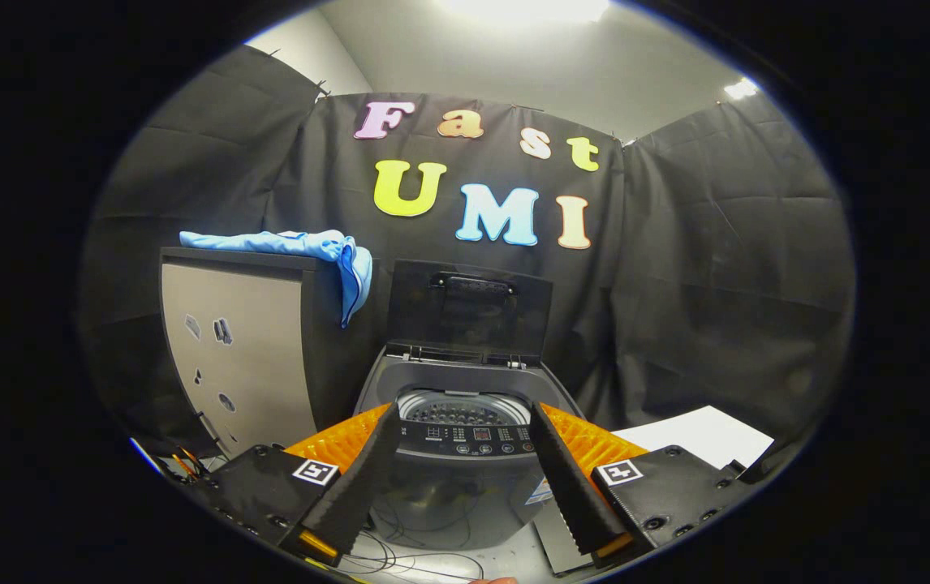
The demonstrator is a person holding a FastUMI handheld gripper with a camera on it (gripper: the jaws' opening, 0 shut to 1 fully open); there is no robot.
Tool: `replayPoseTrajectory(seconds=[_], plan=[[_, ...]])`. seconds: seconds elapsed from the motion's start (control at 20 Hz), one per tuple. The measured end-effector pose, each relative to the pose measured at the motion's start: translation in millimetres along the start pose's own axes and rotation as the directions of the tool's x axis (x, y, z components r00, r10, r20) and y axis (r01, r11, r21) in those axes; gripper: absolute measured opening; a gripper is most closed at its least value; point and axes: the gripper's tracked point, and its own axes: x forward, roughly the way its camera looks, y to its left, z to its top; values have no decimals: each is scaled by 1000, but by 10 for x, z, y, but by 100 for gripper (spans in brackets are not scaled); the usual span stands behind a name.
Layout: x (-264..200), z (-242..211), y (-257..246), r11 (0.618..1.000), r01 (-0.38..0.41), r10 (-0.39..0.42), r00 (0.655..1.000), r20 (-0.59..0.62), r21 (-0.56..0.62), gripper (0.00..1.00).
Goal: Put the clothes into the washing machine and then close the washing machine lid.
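Gripper spread wide and empty before the open washing machine, lid upright; blue clothes draped on the cabinet beside it, best approached at the hanging fold for a firm pinch.

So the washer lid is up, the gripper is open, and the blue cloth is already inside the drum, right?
Not quite. The gripper view shows the blue cloth lying on top of the cabinet beside the washer, one end hanging over its edge, not inside the drum. The rest holds: the lid is up and the gripper is open, holding nothing.
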Motion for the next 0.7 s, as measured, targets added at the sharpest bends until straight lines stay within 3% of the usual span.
replayPoseTrajectory(seconds=[0.7], plan=[[10, 155, 161, 998, -39, 41, 999, -35, 45, 100]])
